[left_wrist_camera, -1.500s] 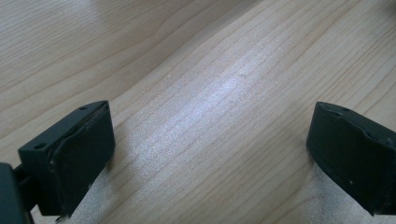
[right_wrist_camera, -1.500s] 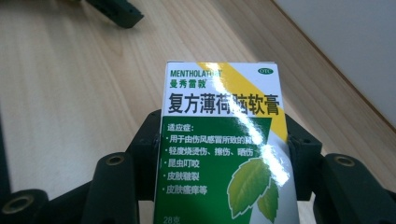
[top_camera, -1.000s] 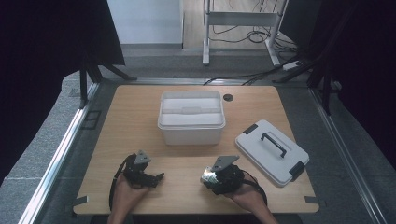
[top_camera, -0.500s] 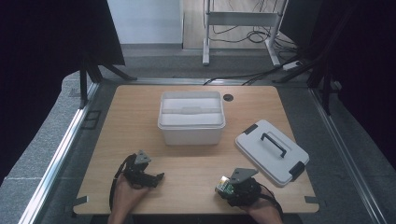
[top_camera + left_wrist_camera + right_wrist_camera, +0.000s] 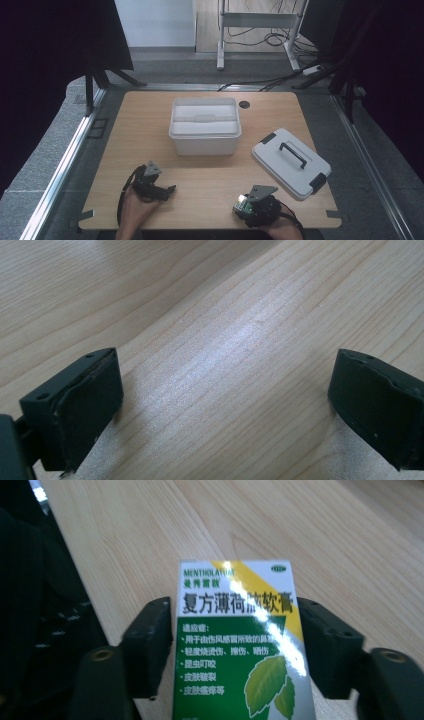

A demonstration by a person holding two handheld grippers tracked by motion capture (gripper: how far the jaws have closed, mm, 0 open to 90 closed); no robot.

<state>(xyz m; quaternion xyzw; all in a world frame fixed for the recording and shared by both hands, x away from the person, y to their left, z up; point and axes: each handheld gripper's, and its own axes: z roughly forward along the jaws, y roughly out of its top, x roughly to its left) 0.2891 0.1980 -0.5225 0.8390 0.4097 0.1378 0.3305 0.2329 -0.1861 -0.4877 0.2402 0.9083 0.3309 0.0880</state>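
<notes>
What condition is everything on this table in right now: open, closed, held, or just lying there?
Storage box: open, lid off, upright on the table.
Lid: lying flat beside the box, handle up.
Ointment carton: clamped between the right gripper's jaws.
Right gripper: shut on the carton.
Left gripper: open, holding nothing, over bare table.

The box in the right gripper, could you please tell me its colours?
The box is green and white with a yellow stripe and leaf artwork, shown best in the right gripper view.
</notes>
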